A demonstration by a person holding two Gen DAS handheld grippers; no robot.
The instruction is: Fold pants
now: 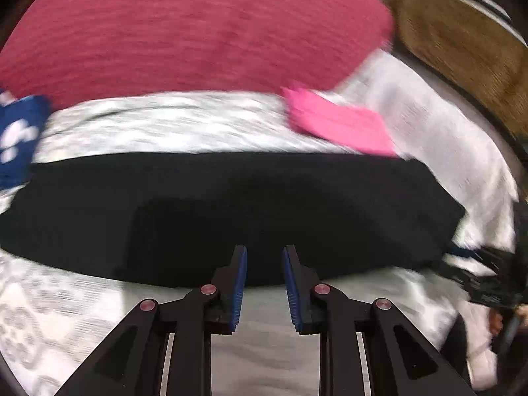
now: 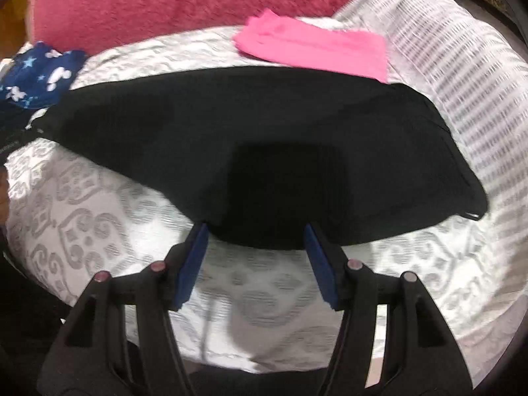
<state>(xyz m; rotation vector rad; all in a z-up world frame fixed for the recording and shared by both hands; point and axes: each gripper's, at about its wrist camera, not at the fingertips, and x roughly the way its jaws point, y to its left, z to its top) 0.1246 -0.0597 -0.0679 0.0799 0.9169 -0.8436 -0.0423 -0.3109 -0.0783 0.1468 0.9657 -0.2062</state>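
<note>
Black pants (image 1: 231,211) lie flat in a long folded band across a white and grey patterned bedspread (image 1: 59,313). They also show in the right wrist view (image 2: 264,151), with a hem at the right end. My left gripper (image 1: 265,250) is open and empty, its tips over the near edge of the pants. My right gripper (image 2: 256,231) is wide open and empty, its tips at the near edge of the pants. The right gripper also shows in the left wrist view (image 1: 488,274), at the right end of the pants.
A folded pink garment (image 2: 313,46) lies just beyond the pants, also in the left wrist view (image 1: 340,122). A dark blue garment with white prints (image 2: 36,79) lies at the left. A big red pillow (image 1: 184,29) and a brown pillow (image 1: 462,52) stand behind.
</note>
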